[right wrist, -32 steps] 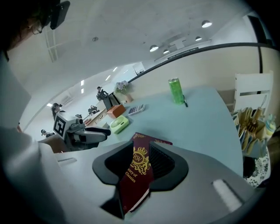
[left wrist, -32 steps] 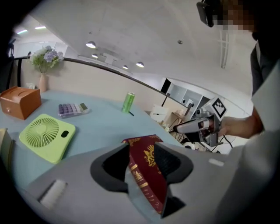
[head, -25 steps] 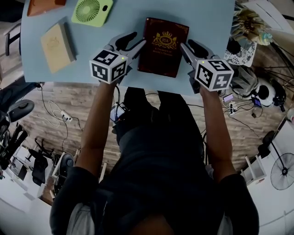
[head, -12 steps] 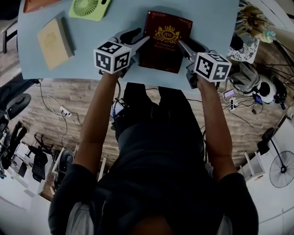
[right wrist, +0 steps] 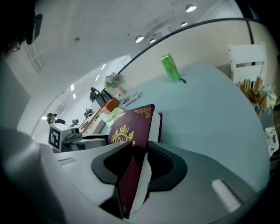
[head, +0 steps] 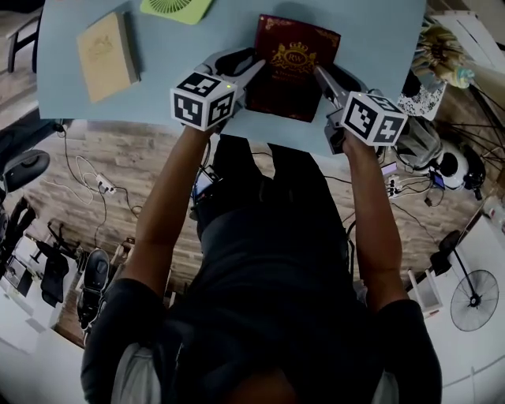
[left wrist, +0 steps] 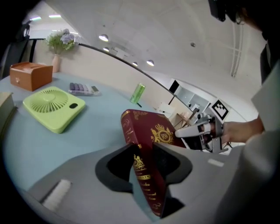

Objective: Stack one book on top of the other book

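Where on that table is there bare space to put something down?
Between the tan book and the red book, by the fan; and right of the red book to the table edge. The box, fan and calculator crowd the far left.

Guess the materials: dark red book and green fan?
Dark red book: hard cover, seemingly leatherette or coated cloth with a low sheen. The signs are the gold-stamped crest and spine bands, and the cream pages showing at its edge.
Green fan: apparently moulded plastic, matte lime. The signs are the one-piece slotted grille and rounded corners.
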Demonstrator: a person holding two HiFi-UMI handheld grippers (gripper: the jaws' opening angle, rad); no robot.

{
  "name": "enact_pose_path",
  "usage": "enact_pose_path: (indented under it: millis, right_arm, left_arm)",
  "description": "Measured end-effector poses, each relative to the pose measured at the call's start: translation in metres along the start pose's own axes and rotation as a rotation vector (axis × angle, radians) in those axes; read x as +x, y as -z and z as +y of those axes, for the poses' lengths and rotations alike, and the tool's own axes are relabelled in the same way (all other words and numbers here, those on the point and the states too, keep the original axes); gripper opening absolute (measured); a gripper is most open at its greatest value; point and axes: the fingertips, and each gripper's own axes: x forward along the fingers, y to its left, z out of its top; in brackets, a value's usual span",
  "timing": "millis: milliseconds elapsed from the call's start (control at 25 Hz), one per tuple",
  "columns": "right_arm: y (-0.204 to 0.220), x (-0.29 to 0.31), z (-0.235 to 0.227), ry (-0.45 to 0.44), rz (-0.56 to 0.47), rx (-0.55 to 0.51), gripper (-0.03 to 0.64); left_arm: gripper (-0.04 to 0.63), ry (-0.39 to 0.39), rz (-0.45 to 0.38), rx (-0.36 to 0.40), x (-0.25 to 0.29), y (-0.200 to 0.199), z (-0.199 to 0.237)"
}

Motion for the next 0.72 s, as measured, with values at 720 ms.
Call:
enact_pose_path:
  millis: [720]
  right_arm:
    - [-0.04, 0.067, 0.167, -0.153, -0.014, -0.158, 0.097]
  left_arm:
    - [0.189, -0.245, -0.227, -0.002, -0.16, -0.03, 0.083]
